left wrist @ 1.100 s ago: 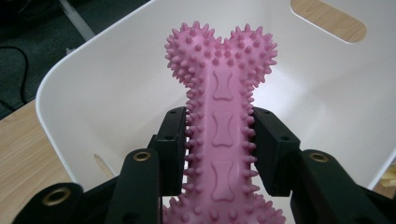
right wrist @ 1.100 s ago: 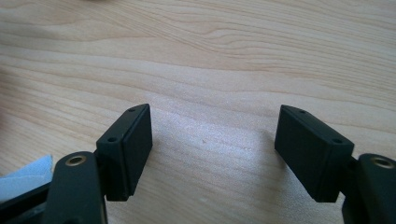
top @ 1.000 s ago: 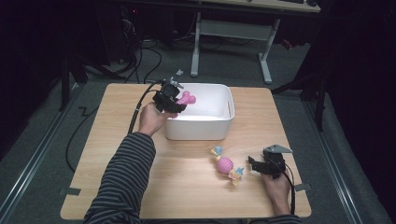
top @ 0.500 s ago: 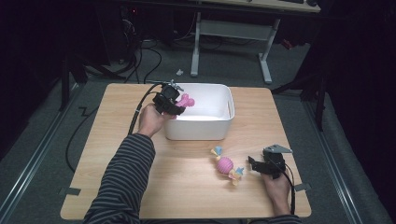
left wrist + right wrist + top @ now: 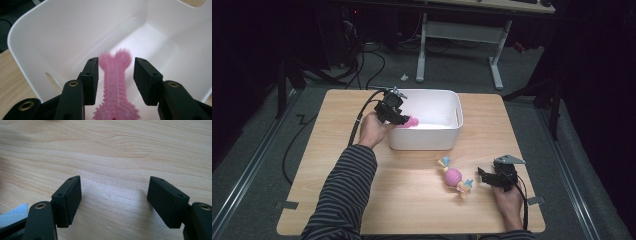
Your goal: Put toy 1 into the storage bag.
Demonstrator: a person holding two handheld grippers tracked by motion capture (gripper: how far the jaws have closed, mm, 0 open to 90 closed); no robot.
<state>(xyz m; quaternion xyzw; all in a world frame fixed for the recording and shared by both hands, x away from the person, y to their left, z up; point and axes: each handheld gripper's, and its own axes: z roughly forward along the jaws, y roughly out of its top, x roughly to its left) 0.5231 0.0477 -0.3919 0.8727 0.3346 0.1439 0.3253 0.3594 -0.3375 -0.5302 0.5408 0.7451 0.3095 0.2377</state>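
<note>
Since the earlier frame our left gripper (image 5: 115, 75) had just been opening; we saw the pink bone toy (image 5: 115, 82) loose between its jaws, over the white bin (image 5: 447, 137). Our right gripper (image 5: 113, 200) stood open above bare table (image 5: 112, 150).

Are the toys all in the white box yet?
Not yet. The left hand-held gripper is over the white box; its jaws have just been opening and the blurred pink bone toy sits loose between them. The pink ball toy waits on the table.
</note>
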